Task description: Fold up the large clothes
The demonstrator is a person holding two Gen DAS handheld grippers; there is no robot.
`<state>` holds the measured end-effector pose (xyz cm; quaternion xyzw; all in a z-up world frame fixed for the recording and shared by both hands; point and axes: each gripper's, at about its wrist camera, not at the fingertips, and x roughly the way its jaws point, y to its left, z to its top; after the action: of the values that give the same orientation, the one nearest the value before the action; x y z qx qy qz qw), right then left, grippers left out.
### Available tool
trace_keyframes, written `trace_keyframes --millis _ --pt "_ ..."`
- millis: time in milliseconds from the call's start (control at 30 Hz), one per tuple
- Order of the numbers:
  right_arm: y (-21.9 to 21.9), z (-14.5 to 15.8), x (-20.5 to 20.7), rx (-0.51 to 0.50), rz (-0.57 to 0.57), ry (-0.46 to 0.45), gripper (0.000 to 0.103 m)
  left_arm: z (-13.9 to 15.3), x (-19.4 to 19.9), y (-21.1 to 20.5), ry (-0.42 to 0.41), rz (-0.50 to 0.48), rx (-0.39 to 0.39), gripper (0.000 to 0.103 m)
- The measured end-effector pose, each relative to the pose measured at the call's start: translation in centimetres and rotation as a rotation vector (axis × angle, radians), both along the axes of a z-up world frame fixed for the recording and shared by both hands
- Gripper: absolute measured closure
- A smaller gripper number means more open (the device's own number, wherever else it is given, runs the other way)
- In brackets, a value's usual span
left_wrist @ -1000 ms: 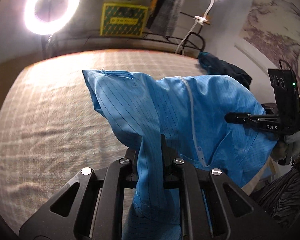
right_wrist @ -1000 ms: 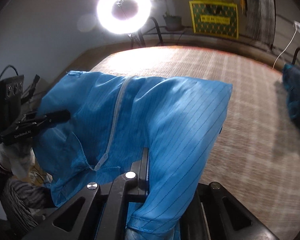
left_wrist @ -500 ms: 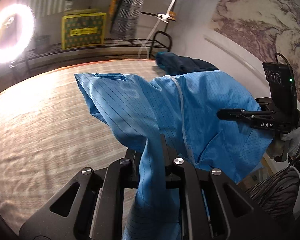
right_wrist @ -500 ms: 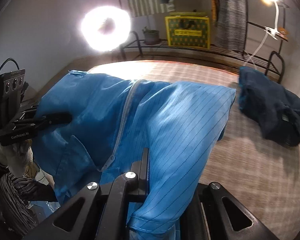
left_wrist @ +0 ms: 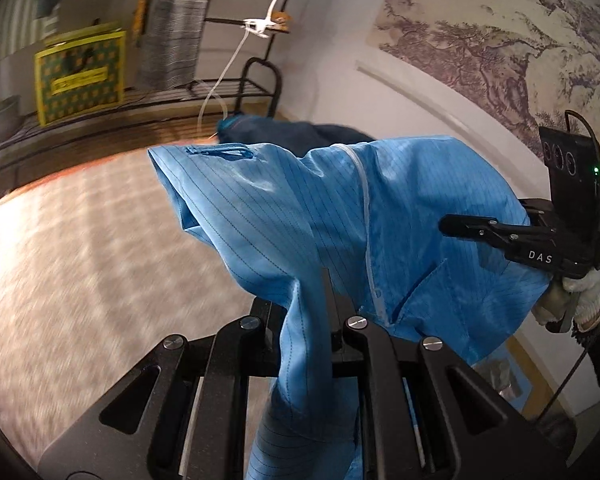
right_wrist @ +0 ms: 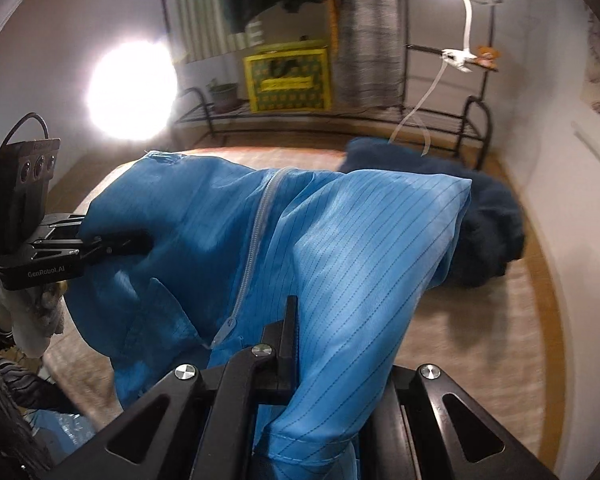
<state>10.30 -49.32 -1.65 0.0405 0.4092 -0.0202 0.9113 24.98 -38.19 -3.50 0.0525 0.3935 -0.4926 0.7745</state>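
- Two handheld grippers carry one light-blue striped garment (left_wrist: 412, 216) clear of the woven mat (left_wrist: 80, 280), the cloth draped between them with its pale zipper (right_wrist: 256, 248) running down the middle.
- Jaws of the left gripper (left_wrist: 320, 304) stand nearly closed, pinching a bunched edge of the blue fabric that hangs down past the linkage.
- Jaws of the right gripper (right_wrist: 290, 332) are likewise all but closed on another edge of the same cloth, a hemmed fold spilling over the frame.
- A white-gloved hand (left_wrist: 576, 300) shows behind the right tool in the left wrist view.
- A dark navy garment (right_wrist: 488, 232) lies heaped on the mat near the far wall, just beyond the lifted blue one; whether they touch cannot be told.
- By the look of it, the step in hand is the carry: the piece is raised and held, not yet laid out.
- Next, judging from this, the pair must keep both pinches firm, pull the edges apart to take out the sag, and lower the cloth flat on bare mat away from the navy heap.
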Motion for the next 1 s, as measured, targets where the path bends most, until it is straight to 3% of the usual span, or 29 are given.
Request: trace_keyframes --millis 433,533,733,1000 --pt "-12.9 3.9 6.9 -0.099 -0.118 -0.083 0.099 3.4 9.4 -14.7 -0.094 -0.043 -0.054 0.093" --pt "-15.6 4.4 9.0 -0.141 -0.132 -0.091 0.099 3.2 11.2 -17.1 -0.084 -0.034 -0.073 0.093" --pt "-19.8 4.2 13.1 -0.159 -0.146 -0.120 0.099 1.0 14.1 -20.5 -0.093 -0.013 -0.068 0.093" --pt "-22.7 -0.7 17.2 -0.138 -0.147 -0.068 0.098 -3.7 16.7 -21.4 -0.079 0.043 -0.003 0.093"
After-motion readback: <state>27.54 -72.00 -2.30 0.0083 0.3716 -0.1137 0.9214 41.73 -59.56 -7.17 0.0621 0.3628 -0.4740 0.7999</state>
